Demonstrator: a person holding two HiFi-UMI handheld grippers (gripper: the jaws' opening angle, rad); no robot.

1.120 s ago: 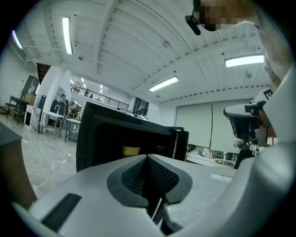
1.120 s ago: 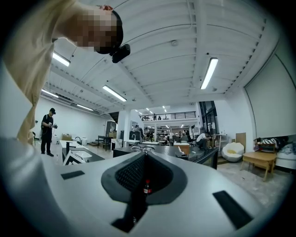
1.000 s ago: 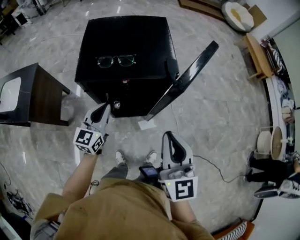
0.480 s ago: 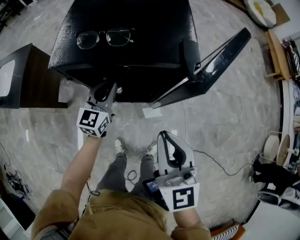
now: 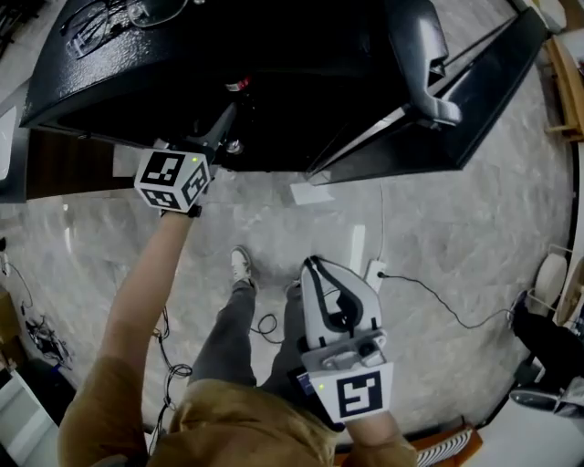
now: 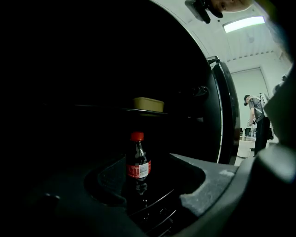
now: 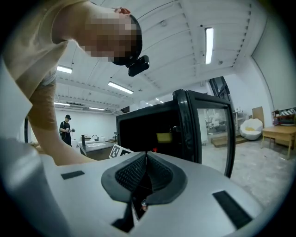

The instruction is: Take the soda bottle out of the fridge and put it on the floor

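Note:
The soda bottle (image 6: 138, 166) is small, dark, with a red cap and red label. It stands upright on the floor of the open black fridge (image 5: 274, 55). Its red cap (image 5: 238, 85) also shows from the head view. My left gripper (image 5: 228, 128) reaches into the fridge opening. Its jaws are opening, and the bottle stands between them at their far end without the pads touching it. My right gripper (image 5: 321, 272) hangs shut and empty over the floor near my legs, pointing at the fridge (image 7: 157, 134).
The fridge door (image 5: 474, 100) swings open to the right. Glasses (image 5: 119, 18) lie on the fridge top. A yellow tin (image 6: 148, 104) sits on the shelf above the bottle. A dark side table (image 5: 55, 164) stands at left. A power strip (image 5: 374, 271) and cable lie on the marble floor.
My left gripper has gone forward from in front of the fridge into its opening, and its jaws have parted. The head camera has come closer to the fridge. The right gripper has stayed put.

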